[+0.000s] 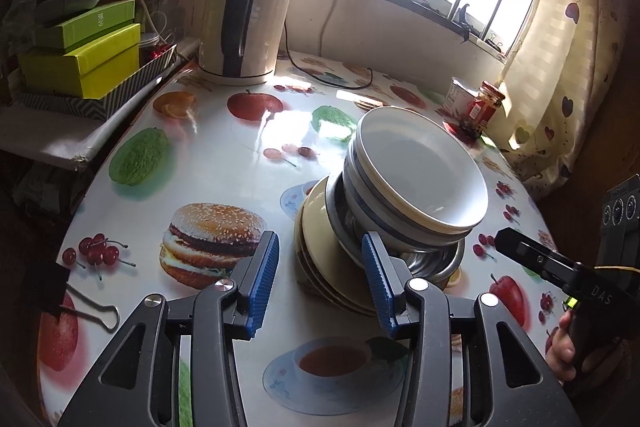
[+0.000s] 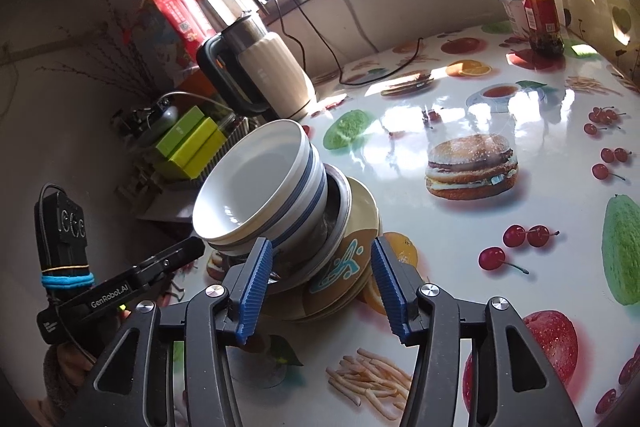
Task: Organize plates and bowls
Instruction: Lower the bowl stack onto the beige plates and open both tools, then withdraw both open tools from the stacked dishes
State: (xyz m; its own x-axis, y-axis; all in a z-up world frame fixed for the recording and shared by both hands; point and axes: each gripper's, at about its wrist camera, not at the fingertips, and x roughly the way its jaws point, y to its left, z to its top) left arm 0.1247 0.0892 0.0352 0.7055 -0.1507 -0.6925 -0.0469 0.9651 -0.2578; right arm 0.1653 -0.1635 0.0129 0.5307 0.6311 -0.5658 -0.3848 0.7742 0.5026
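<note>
A stack of dishes stands on the fruit-print table (image 1: pixel 224 155): beige plates (image 1: pixel 316 227) at the bottom, a metal bowl (image 1: pixel 440 263) on them, and white blue-striped bowls (image 1: pixel 420 171) nested on top. My left gripper (image 1: pixel 320 247) is open at the stack's near left edge, its blue pads clear of the plates. From the other side, the right wrist view shows the same bowls (image 2: pixel 256 187) over a plate with a blue pattern (image 2: pixel 352 255). My right gripper (image 2: pixel 320 251) is open too, with the stack's edge between its pads but untouched.
An electric kettle (image 1: pixel 244 15) with its cable stands at the back of the table, with green boxes (image 1: pixel 84 55) on a shelf to its left. A red-labelled jar (image 2: pixel 538 11) and a white cup (image 1: pixel 460 95) sit near the curtain. A binder clip (image 1: pixel 96 311) lies front left.
</note>
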